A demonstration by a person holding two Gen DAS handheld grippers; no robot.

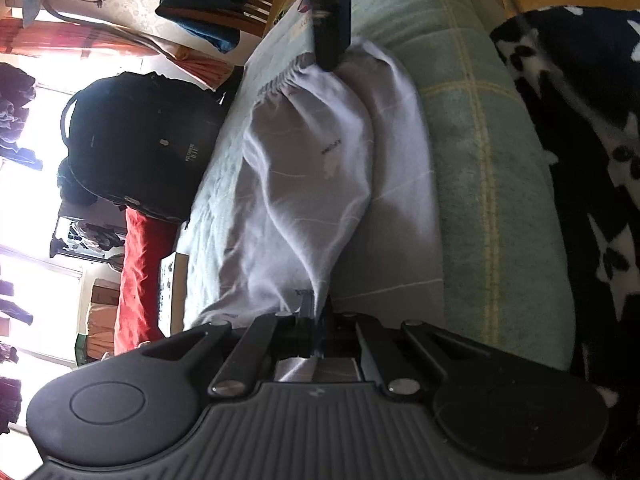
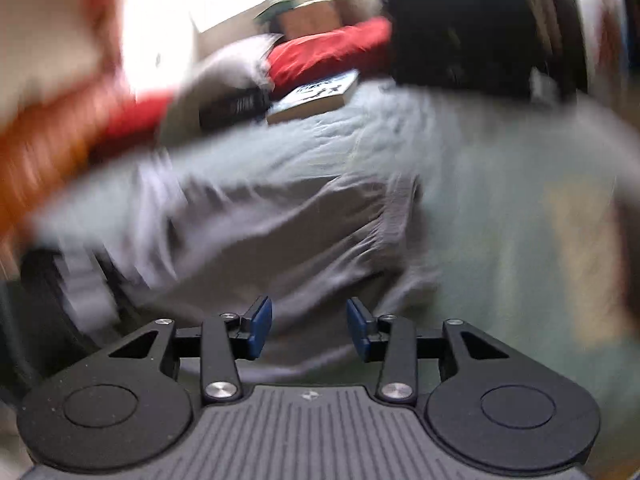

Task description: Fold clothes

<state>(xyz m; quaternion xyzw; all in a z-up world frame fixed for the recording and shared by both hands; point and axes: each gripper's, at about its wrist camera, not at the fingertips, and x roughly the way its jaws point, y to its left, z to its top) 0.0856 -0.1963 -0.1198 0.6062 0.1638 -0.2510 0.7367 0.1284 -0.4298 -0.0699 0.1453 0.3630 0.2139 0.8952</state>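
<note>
A: Where are the trousers (image 1: pixel 320 168)?
B: On the bed (image 1: pixel 472 152), partly doubled over. The left gripper (image 1: pixel 314 328) is clenched on a fabric edge; the right gripper (image 2: pixel 309 326) has its fingers spread, holding nothing.
A: Next?
B: Likely carrying that edge across.

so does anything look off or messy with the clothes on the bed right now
The pale grey garment on the green bedspread lies bunched and rumpled, one edge pinched in the shut left claw. The right claw hangs open above it, holding nothing. That view is motion-blurred. No damage or spill shows.
</note>
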